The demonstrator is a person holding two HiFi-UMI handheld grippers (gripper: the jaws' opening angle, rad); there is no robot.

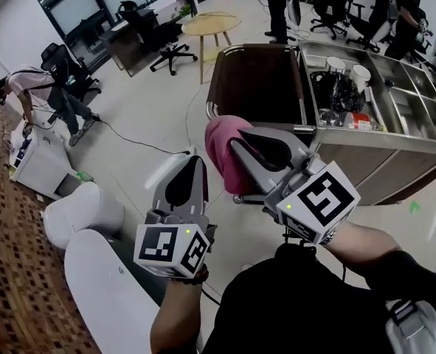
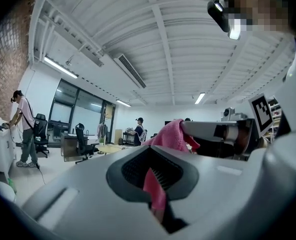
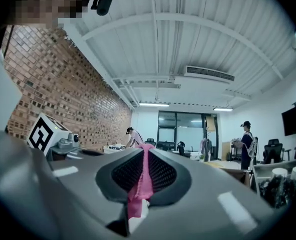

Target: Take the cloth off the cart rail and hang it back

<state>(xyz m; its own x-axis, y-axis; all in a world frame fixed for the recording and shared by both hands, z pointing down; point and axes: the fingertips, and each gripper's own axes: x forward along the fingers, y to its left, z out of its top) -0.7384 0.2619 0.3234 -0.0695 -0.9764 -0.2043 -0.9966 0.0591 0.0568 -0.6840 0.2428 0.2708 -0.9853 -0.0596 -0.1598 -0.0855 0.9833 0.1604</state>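
Evidently the pink cloth (image 1: 219, 147) is off the steel cart (image 1: 395, 161) and held in the air just off the cart's near left corner. The right gripper (image 1: 241, 147) is clamped on a bunched fold of it. The left gripper (image 1: 190, 174) pinches a thin strip, which is plain in its own view though barely visible from the head. Soft, light and limp, the cloth will sag wherever it is unsupported. Gripping two spread points along one edge looks best for draping it over the rail (image 1: 212, 87), probably the tube framing the cart's left end.
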